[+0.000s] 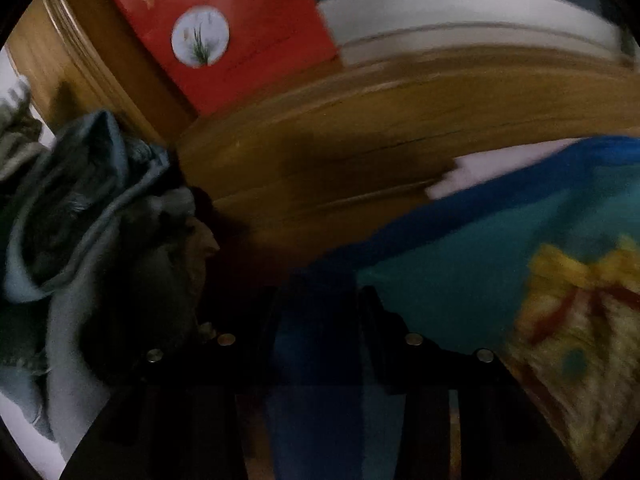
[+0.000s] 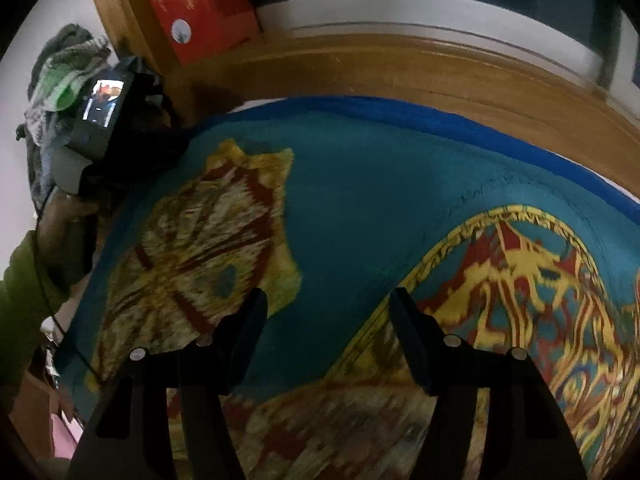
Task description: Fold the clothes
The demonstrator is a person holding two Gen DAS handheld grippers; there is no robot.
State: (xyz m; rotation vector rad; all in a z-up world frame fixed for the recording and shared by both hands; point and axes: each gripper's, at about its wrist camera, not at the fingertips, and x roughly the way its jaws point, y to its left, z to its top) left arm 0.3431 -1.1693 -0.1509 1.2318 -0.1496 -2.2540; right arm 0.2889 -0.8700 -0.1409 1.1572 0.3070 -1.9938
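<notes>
A teal cloth point(image 2: 360, 200) with yellow and red patterns and a blue hem point(image 2: 400, 110) lies spread flat. My right gripper point(image 2: 328, 300) hovers over its near part, jaws wide open with nothing between them. In the left wrist view the cloth's blue hem point(image 1: 480, 200) runs down into the gap of my left gripper point(image 1: 320, 304). That gripper's dark fingers point(image 1: 372, 312) stand apart, and blue cloth lies loose between them. From the right wrist view, the left tool's small screen point(image 2: 100, 104) shows at the cloth's left corner, held by a hand in a green sleeve point(image 2: 20, 288).
A wooden frame point(image 1: 360, 120) borders the far side of the cloth. A red box point(image 1: 216, 36) with a round white picture leans behind it. A heap of grey-blue clothes point(image 1: 80, 220) lies to the left, and a green-and-white knit point(image 2: 68, 68) sits on top of it.
</notes>
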